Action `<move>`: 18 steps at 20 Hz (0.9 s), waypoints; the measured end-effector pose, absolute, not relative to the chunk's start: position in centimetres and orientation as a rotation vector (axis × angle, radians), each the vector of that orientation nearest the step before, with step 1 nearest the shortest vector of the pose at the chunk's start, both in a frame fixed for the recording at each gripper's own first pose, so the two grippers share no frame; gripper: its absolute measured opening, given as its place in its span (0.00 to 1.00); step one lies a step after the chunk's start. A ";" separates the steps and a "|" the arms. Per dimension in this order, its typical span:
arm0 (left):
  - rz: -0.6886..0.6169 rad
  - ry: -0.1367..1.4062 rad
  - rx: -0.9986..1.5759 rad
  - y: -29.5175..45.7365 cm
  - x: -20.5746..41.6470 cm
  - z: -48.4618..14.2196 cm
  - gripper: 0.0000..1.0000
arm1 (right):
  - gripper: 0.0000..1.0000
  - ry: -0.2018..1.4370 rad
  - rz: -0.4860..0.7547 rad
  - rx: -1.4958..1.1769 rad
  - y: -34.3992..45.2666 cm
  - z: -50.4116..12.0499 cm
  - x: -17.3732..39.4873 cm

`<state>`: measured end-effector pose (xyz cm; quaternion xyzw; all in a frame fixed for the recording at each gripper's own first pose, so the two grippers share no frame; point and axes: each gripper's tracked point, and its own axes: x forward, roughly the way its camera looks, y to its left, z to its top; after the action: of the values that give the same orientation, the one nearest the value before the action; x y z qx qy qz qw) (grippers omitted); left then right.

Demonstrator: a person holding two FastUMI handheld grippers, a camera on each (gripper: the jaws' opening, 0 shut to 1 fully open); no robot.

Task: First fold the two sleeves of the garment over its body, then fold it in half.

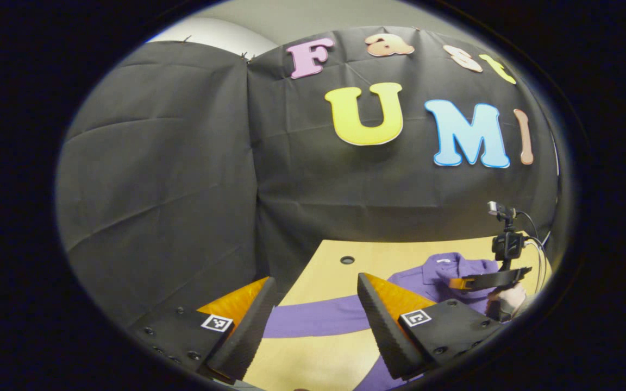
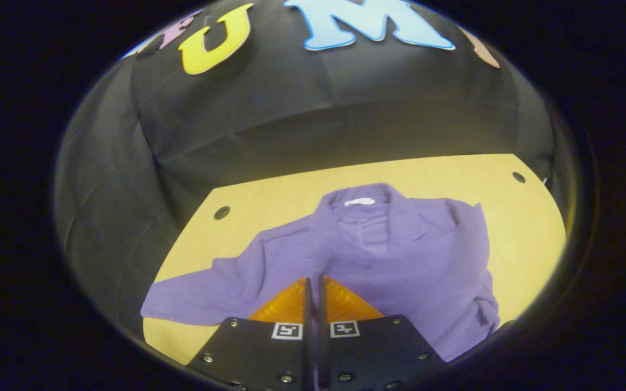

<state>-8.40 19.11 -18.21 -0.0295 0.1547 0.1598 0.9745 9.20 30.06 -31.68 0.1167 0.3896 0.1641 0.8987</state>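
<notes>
Left gripper view puts the left tongs low over the table, fingers spread wide with nothing between them, and the garment's left sleeve stretched flat across the gap beyond the tips. That spread and aim suit a reach for this sleeve, which by my reading is the one not yet folded. Farther off in the same view, the right tongs hover above the collar end of the purple garment, a hand holding them.

Right gripper view shows the right tongs with fingers drawn together to a thin slit and, as far as I can see, no cloth pinched in it. They hang over the middle of the garment, which lies face up on the table, collar toward the far wall. The left sleeve runs straight out to the side. On the other side the cloth is bunched close along the body, so that sleeve looks already turned in, though its edge is hard to trace. Closed and empty, the right tongs seem parked clear of the fold.
</notes>
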 end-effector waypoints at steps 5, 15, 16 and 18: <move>0.327 0.330 -0.077 22.0 -8.6 -20.8 0.97 | 0.04 0.877 0.378 0.161 34.2 -35.2 7.6; 0.315 0.387 -0.113 25.0 -7.0 -27.9 0.97 | 0.70 0.929 0.428 0.080 36.8 -36.4 4.6; 0.318 0.394 -0.124 25.2 -6.7 -28.8 1.00 | 0.80 0.925 0.428 0.084 36.9 -36.0 4.5; 0.329 0.407 -0.144 26.1 -6.2 -30.6 0.97 | 0.80 0.919 0.428 0.095 36.9 -35.2 4.4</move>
<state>-6.19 26.06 -30.64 -0.0712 0.2010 0.1625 0.9634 4.35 36.87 -35.24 0.0454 0.4399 0.2047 0.8732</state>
